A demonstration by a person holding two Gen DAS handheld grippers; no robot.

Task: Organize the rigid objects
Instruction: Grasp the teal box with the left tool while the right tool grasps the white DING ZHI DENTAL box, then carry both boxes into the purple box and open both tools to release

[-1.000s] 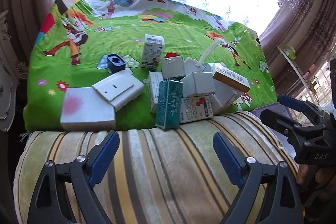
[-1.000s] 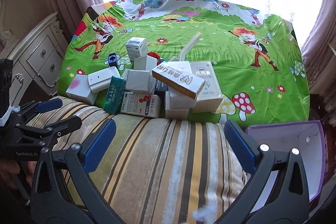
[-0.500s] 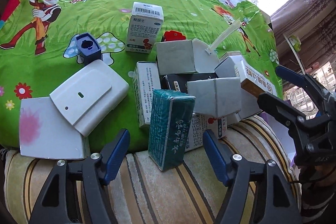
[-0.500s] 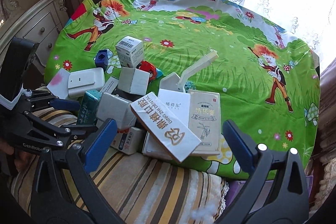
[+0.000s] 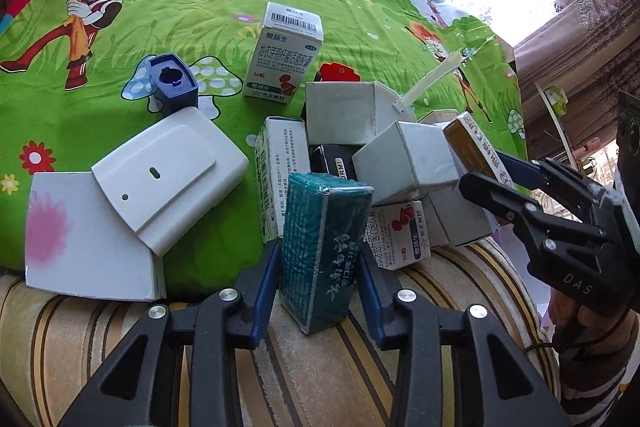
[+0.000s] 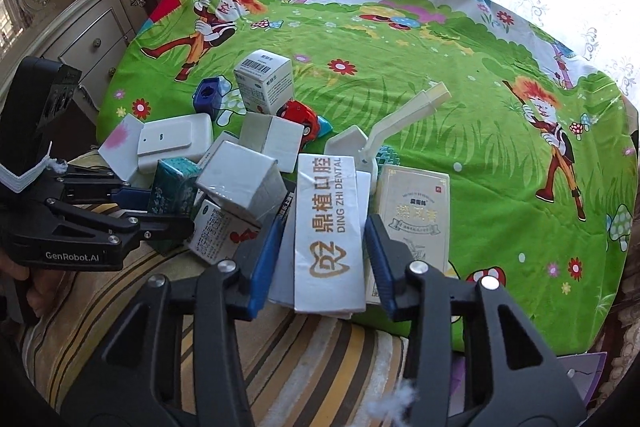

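Left wrist view: the left gripper (image 5: 318, 275) was closed around the teal box (image 5: 322, 247), one blue pad against each long side. The teal box lay at the near edge of the green cartoon sheet (image 5: 168, 27), its near end over the striped cushion (image 5: 280, 367). To its left, a white plastic case (image 5: 168, 175) rested partly on a flat white box with a pink spot (image 5: 80, 235). A blue sharpener-like block (image 5: 173, 83) stood behind the case, apart from it. An upright white medicine box with a barcode (image 5: 286, 55) stood further back. To the right of the teal box lay a heap of white boxes (several stacked at angles), including a plain white box (image 5: 408, 159). The right gripper (image 5: 480, 179) entered from the right edge, at the heap.

Right wrist view: the right gripper (image 6: 320, 247) was pinching the white dental box (image 6: 328, 227) (printed "DING ZHI DENTAL"), a pad on each long side. This box lay on top of other boxes at the near edge of the sheet. A cream box with gold print (image 6: 412, 215) lay just beside it on the right. A white plastic stick (image 6: 404, 119) rose at an angle behind it. A red toy car (image 6: 300, 115) sat near the barcode box. The left gripper (image 6: 156, 203) appeared at the left, its fingers about the teal box (image 6: 174, 183).
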